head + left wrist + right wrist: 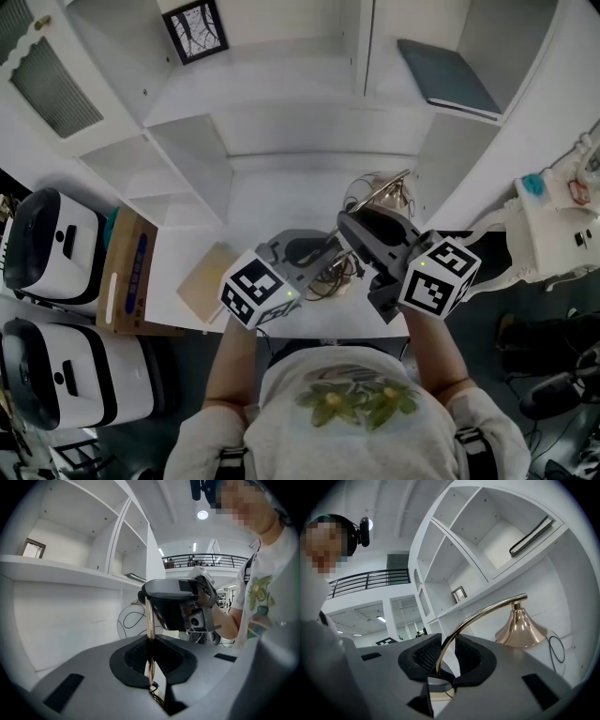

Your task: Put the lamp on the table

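Forearms extend forward from the body and converge, so that two tongs point toward each other over the near part of the desk [272,202]. Left tongs [328,251] [150,656] are pressed onto the upright brass stem of the lamp [380,190] [149,620] [520,630]. Right tongs [345,225] [440,660] pinch the same stem where it arcs toward the shade. The one lamp is carried between both tongs above the desk, its coiled cable [328,277] beneath; contact with the desk cannot be told. One cardboard sheet [208,279] lies on the desk. Beyond, the shelves [281,122] hold one framed picture [195,30] and one dark folder [448,78].
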`<action>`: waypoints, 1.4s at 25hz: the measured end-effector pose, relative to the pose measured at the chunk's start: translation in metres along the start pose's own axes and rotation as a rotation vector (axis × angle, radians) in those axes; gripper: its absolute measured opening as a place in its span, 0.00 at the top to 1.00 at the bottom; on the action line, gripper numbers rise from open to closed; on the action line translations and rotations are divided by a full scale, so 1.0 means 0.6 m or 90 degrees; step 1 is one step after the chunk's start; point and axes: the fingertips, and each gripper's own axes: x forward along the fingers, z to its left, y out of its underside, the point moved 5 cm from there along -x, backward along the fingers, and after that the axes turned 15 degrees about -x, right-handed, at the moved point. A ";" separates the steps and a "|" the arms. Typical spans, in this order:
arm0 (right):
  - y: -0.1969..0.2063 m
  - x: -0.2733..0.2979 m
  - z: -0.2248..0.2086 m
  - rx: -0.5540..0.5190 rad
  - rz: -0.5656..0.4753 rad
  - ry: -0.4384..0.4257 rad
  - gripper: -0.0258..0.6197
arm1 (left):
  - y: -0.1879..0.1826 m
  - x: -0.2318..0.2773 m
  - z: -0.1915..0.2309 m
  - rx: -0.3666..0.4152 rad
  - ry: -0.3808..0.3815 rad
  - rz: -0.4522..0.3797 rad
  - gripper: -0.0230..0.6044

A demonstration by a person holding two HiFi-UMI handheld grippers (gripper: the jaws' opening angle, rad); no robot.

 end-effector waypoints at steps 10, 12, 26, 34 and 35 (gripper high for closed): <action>0.006 0.023 -0.043 0.006 0.008 -0.005 0.81 | -0.006 0.027 0.038 -0.011 -0.006 0.005 0.90; 0.009 0.028 -0.052 0.007 0.013 -0.004 0.81 | -0.006 0.033 0.047 -0.013 -0.007 0.009 0.90; 0.025 0.070 -0.097 0.011 0.032 -0.006 0.81 | -0.005 0.054 0.104 -0.032 -0.018 0.013 0.90; 0.036 0.085 -0.112 0.015 0.043 0.000 0.81 | 0.000 0.063 0.126 -0.041 -0.016 0.021 0.90; 0.038 0.086 -0.113 0.015 0.046 0.001 0.81 | 0.001 0.064 0.128 -0.042 -0.015 0.022 0.90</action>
